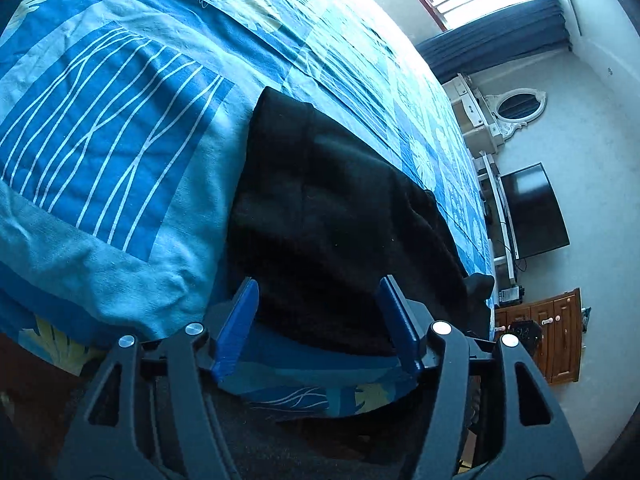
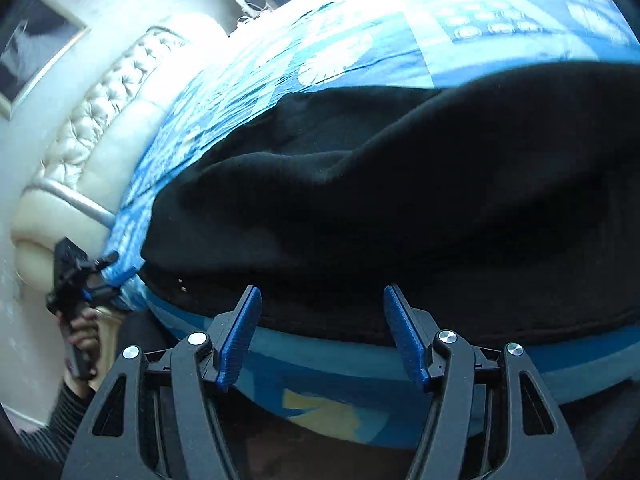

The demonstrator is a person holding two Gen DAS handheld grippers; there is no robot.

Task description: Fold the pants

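The black pants (image 1: 328, 216) lie on the blue patterned bedspread (image 1: 120, 128), near its front edge, with one end hanging over the bed's right side. My left gripper (image 1: 318, 292) is open, its blue fingers (image 1: 240, 320) wide apart just in front of the near edge of the pants, holding nothing. In the right wrist view the pants (image 2: 400, 200) lie rumpled across the bed. My right gripper (image 2: 322, 300) is open at their near edge, empty. The left gripper (image 2: 92, 276) also shows there at the bed's left corner, in a hand.
A cream tufted headboard (image 2: 104, 104) stands at the bed's left end. A dark TV (image 1: 532, 208), a white dresser with oval mirror (image 1: 516, 108) and a wooden cabinet (image 1: 556, 336) line the far wall. A window with blue curtain (image 1: 496, 36) is beyond.
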